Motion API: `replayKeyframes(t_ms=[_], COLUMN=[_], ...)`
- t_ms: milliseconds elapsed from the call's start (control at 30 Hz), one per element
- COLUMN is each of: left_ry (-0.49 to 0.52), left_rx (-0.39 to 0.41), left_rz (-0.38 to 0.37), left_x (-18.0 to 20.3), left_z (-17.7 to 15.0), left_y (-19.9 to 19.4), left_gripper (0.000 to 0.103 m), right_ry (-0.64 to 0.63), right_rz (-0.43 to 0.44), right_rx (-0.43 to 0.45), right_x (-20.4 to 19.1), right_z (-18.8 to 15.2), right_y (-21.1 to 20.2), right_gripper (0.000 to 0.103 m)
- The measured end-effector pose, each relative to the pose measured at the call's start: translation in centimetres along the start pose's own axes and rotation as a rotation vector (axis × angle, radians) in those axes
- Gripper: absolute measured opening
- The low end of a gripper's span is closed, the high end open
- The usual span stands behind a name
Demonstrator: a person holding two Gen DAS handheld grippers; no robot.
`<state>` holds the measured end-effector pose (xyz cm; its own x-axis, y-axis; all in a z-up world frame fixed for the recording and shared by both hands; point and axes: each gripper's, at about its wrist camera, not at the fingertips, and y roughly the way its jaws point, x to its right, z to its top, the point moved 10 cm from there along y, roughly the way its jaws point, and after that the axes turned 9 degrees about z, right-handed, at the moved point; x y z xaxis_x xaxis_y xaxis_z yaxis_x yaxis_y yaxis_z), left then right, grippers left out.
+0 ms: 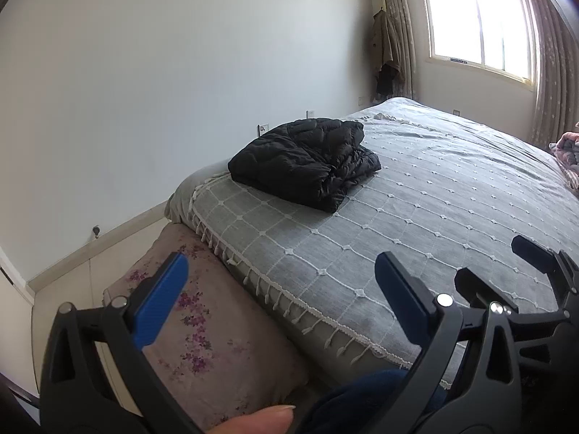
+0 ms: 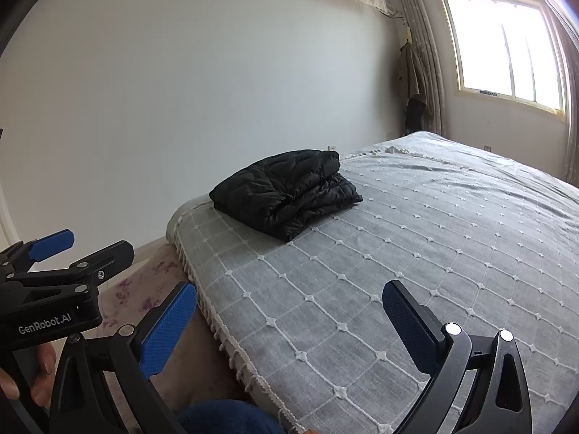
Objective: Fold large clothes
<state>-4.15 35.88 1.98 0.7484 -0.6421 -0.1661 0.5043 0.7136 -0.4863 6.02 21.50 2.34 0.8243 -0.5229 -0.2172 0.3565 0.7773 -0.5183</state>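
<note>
- The black quilted jacket (image 1: 307,161) lies folded into a compact bundle on the grey bedspread (image 1: 416,217), near the bed's far-left corner and well apart from both tools.
- Left gripper (image 1: 280,302) and right gripper (image 2: 289,329) hover at the near edge, jaws spread wide, grasping nothing.
- The fold looks finished; to tidy it, I would approach low and pinch only loose edges, so that the puffy layers do not spring apart.
- Readable writing: "GenRobot.AI" on the left gripper's body, seen from the right wrist.
</note>
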Motion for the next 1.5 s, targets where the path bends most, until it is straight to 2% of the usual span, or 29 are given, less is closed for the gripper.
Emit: replayKeyframes(t_ms=[1500], left_ry=[-0.004], left_rx=[-0.004], left_rz=[-0.021], left_x=[0.51], left_z=[-0.23], left_y=[0.12], left_gripper=[0.102], right_ry=[0.021], right_rz=[0.001], right_rx=[-0.016], right_x=[0.45], right_z=[-0.16], right_y=[0.5], right_gripper=[0.103])
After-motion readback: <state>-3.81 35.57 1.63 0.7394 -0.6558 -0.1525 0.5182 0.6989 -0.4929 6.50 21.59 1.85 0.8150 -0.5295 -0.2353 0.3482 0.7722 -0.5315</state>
